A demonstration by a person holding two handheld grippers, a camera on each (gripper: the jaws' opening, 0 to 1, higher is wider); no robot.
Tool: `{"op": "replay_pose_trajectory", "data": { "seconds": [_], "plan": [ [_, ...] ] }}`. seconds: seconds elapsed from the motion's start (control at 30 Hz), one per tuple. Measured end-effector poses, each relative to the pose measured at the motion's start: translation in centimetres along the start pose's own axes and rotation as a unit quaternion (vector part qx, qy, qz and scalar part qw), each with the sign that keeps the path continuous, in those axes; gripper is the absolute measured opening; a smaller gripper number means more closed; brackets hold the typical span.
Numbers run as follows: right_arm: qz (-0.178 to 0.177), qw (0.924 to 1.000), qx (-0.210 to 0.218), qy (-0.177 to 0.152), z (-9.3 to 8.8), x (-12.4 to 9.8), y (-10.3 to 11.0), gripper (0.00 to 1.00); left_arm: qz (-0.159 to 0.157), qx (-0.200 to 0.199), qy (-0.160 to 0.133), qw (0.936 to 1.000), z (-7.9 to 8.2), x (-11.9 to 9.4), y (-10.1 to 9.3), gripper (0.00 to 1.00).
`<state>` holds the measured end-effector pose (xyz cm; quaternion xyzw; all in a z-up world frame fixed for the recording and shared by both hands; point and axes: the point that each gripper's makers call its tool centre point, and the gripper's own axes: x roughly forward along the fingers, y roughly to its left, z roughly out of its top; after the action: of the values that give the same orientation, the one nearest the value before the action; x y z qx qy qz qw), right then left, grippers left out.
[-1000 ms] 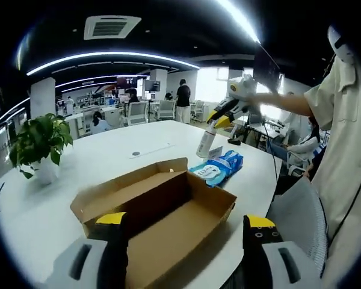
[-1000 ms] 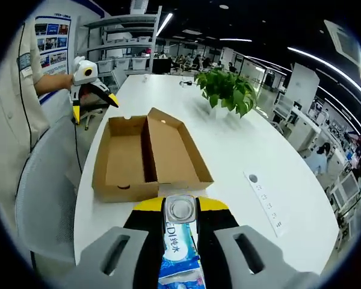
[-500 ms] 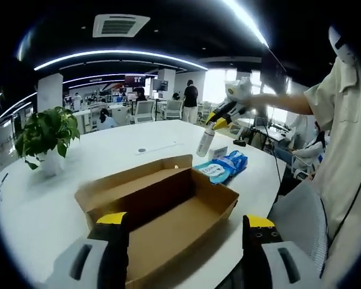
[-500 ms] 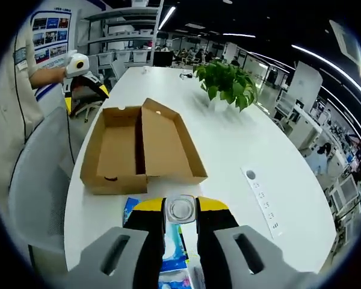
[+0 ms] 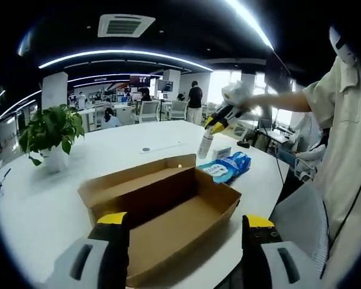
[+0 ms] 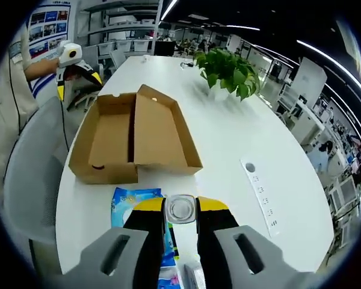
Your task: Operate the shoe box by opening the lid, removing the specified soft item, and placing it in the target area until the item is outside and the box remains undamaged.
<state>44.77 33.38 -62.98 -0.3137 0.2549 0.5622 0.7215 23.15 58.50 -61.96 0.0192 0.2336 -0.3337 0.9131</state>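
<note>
The shoe box (image 5: 162, 211) lies open in the lower middle of the left gripper view, a brown cardboard tray with its lid folded back toward the upper left, and we see bare cardboard inside. It rests on a white table (image 5: 42, 205). Our left gripper (image 5: 183, 232) rises from the bottom edge with its yellow-tipped jaws set well apart, one on each side of the box's near end, touching nothing. To the right of centre, just beyond the box's far corner, a blue soft pack (image 5: 228, 167) lies flat on the table. Above it the right gripper (image 5: 212, 127) comes in from the upper right, held by a person in a pale shirt (image 5: 343, 126), and its tips grip the top of a white bottle (image 5: 204, 146) that stands upright beside the pack. A potted plant (image 5: 51, 129) stands at the left of the frame. An office with desks and chairs fills the background.

In the right gripper view, the shoe box (image 6: 132, 141) sits in the upper left of centre, open. The blue soft pack (image 6: 132, 201) lies on the table (image 6: 240, 138) just below it, near but apart from the box's front wall. Our right gripper (image 6: 180, 214) rises from the bottom with its jaws closed on the bottle (image 6: 181, 208), whose round cap shows between the yellow tips. The left gripper (image 6: 72, 60) appears in the upper left corner beyond the box. The potted plant (image 6: 228, 72) stands at the top centre, and a strip of sockets (image 6: 262, 195) is set in the table at the right.
</note>
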Motion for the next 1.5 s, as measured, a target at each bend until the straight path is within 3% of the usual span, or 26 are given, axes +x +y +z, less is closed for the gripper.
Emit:
{"op": "replay_pose_trajectory", "data": {
  "seconds": [0.83, 1.13, 1.5],
  "plan": [
    [0.003, 0.9993, -0.001, 0.037, -2.4, 2.0, -1.1, 0.16, 0.010, -0.005, 0.003, 0.9999, -0.4, -0.2, 0.2, 0.77],
    [0.023, 0.9976, -0.037, 0.053, -3.4, 3.2, -0.4, 0.16, 0.017, -0.012, 0.002, 0.9998, -0.7, -0.5, 0.4, 0.77],
    [0.039, 0.9963, -0.047, 0.061, -3.8, 4.1, -0.1, 0.17, 0.023, -0.021, 0.003, 0.9995, -1.3, -0.7, 0.3, 0.77]
  ]
}}
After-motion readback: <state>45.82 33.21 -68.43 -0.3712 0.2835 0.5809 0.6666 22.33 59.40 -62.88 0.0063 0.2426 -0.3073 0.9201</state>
